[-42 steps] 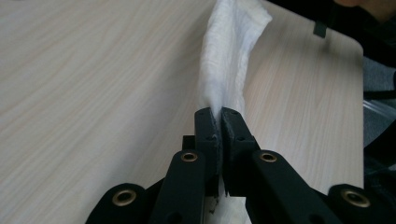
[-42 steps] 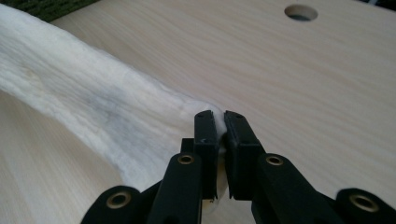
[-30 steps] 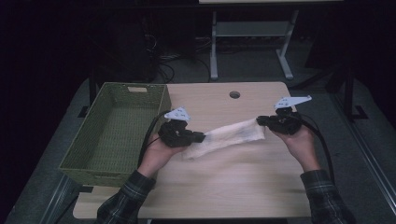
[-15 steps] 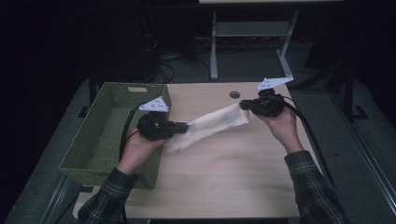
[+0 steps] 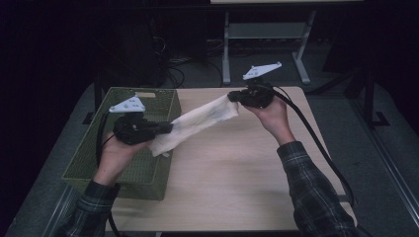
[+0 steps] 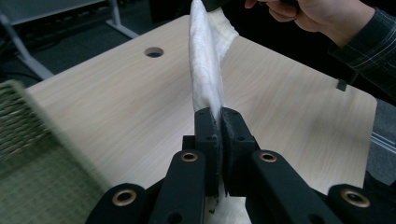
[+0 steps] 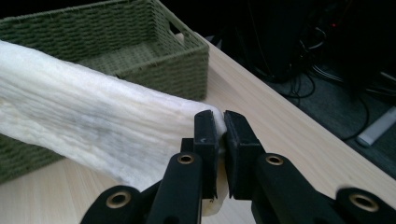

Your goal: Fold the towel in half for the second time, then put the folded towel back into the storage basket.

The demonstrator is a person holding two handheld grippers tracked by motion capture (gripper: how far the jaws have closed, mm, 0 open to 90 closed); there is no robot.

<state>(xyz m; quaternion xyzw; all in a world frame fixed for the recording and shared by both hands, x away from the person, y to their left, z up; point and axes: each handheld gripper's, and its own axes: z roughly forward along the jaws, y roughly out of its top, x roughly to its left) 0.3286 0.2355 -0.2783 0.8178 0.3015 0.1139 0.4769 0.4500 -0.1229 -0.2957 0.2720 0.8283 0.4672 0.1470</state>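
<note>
Fuzzy white cloth (image 5: 200, 123) stretched beside woven basket (image 5: 153, 101).

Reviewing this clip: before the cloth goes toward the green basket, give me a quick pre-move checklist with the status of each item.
1. Left gripper shut on the white cloth: ok, jaws pinch one end.
2. Right gripper shut on the cloth's other end: ok.
3. Cloth lifted off the table: ok, it spans between the grippers in the air.
4. Green basket has room: ok, the visible interior looks empty.
5. Basket sits fully on the table: cannot tell, its left side seems to overhang.
</note>
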